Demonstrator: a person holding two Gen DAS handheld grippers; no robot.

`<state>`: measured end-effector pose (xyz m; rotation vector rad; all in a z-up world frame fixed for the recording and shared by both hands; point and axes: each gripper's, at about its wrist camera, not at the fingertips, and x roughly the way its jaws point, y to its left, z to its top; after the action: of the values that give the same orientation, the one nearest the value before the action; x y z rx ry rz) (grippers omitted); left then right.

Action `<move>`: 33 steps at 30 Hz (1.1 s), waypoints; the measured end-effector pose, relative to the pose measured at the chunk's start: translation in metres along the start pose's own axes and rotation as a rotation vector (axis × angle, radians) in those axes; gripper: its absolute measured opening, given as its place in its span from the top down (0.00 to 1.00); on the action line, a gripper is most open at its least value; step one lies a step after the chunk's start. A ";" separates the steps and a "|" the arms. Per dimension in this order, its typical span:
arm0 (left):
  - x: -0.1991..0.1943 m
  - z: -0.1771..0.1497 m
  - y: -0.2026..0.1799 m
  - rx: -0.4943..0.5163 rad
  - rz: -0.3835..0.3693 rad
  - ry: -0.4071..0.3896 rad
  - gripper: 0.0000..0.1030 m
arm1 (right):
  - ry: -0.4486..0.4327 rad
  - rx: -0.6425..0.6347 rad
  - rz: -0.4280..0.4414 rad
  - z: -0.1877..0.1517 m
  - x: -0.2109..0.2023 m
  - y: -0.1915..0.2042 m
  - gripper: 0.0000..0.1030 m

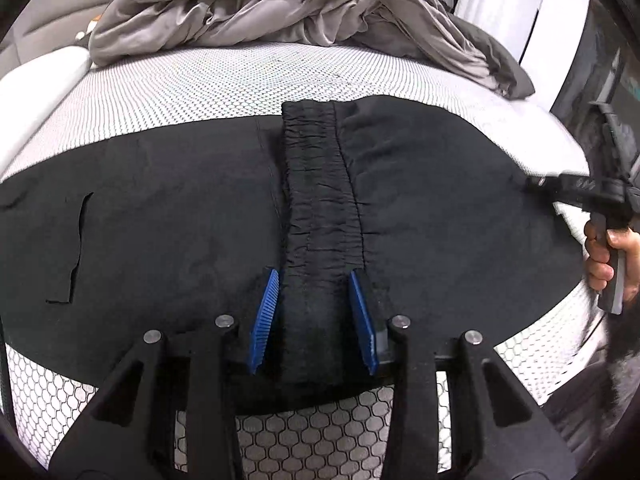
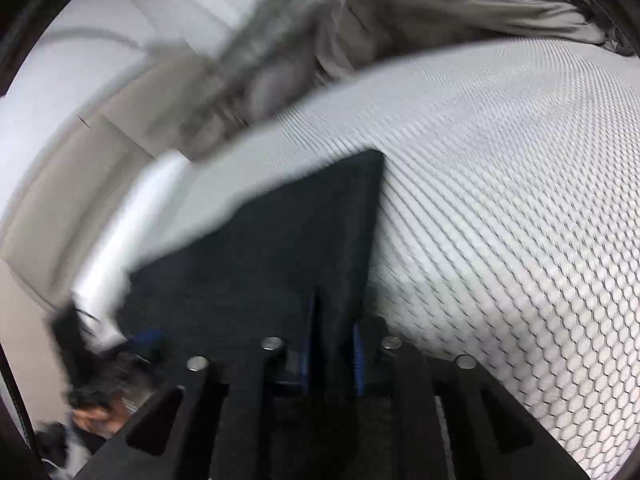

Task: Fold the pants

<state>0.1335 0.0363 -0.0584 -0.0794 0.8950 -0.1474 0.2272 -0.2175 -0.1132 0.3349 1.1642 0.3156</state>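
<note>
- Left gripper [image 1: 316, 320] is being held partly open over the near edge of the black pants [image 1: 180, 220]; the elastic waistband [image 1: 320, 184] is running between the blue pads [image 1: 265, 312], and the band's edges are seemingly being touched on both sides, so a grip on the waistband is being judged likely.
- Right gripper [image 2: 332, 356] is being seen narrowly closed, with a dark fold of the pants [image 2: 280, 240] standing between its blue pads [image 2: 358, 360]; a pinch on that fabric is being read, though the right wrist view is being smeared by motion blur.
- From the left wrist view, the right gripper [image 1: 580, 188] is being seen at the far right margin of the garment, carried by a hand [image 1: 604, 256].
- Pants are lying spread flat on the honeycomb-patterned mattress [image 1: 200, 80], waistband pointing away from the left camera; a crumpled grey duvet [image 1: 280, 12] is lying well beyond them.
- Risk being noted: the waistband is thick and gathered, so a partial closure could be letting it slide out when lifted.
- Risk being noted: only a thin edge is being caught on the right, so a single layer could be dragged and the fold left skewed.
- Risk being noted: uneven pull between the two hands could be bunching the cloth across the middle.
- Fold is being judged as not yet completed.
</note>
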 end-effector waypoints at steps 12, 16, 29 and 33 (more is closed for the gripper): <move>-0.023 0.009 -0.004 -0.032 0.022 -0.066 0.68 | -0.156 -0.073 -0.069 -0.023 -0.062 0.021 0.55; -0.022 0.014 -0.013 -0.007 0.052 -0.089 0.67 | -0.083 -0.161 -0.134 -0.030 -0.033 0.042 0.53; -0.033 0.006 0.010 -0.017 0.057 -0.061 0.65 | -0.078 -0.244 -0.218 -0.055 -0.042 0.039 0.53; -0.059 0.006 0.056 -0.186 0.096 -0.119 0.44 | -0.155 -0.236 -0.166 -0.057 -0.059 0.045 0.26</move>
<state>0.1072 0.1015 -0.0168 -0.2164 0.7905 0.0301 0.1497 -0.1958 -0.0657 0.0542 0.9831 0.2732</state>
